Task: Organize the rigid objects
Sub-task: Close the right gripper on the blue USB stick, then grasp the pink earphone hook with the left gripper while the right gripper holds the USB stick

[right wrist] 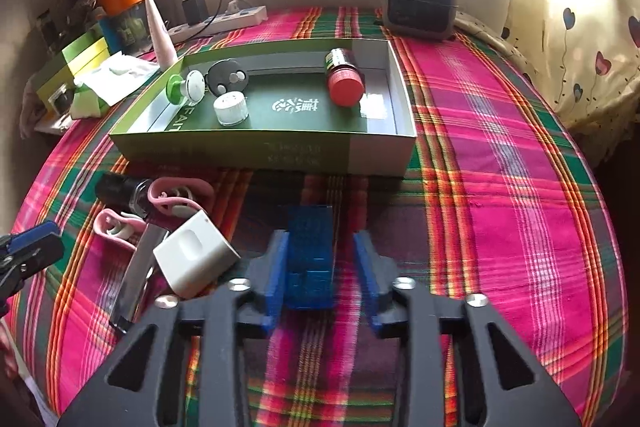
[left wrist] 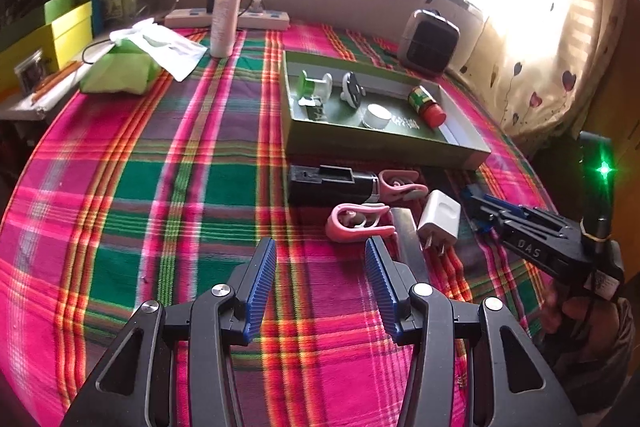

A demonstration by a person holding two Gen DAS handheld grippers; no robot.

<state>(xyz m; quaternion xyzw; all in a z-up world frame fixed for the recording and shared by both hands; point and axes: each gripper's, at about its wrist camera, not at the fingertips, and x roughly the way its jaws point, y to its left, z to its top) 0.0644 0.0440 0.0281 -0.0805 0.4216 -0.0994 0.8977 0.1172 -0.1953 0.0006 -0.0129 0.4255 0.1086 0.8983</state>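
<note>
My right gripper [right wrist: 320, 239] points down at the plaid cloth with a small translucent blue box [right wrist: 310, 263] between its fingers. The left pad touches the box and a narrow gap shows at the right pad. My left gripper [left wrist: 320, 247] stands open over the cloth with nothing between its fingers, just short of a pink clip [left wrist: 356, 223]. A second pink clip [left wrist: 400, 185], a black device [left wrist: 332, 185], a white charger plug [left wrist: 438, 221] and a metal strip [left wrist: 408, 247] lie close by. The green box tray [right wrist: 260, 151] holds a red-capped bottle [right wrist: 344, 79], a white cap [right wrist: 230, 109], a black disc and a green-and-white spool.
A small heater [right wrist: 420, 3] stands behind the tray by the window wall. A power strip [left wrist: 228, 19], an upright tube [left wrist: 228, 7], a tissue pack [left wrist: 120, 75] and coloured boxes [left wrist: 68, 31] sit at the back left. A flowered curtain hangs at the right.
</note>
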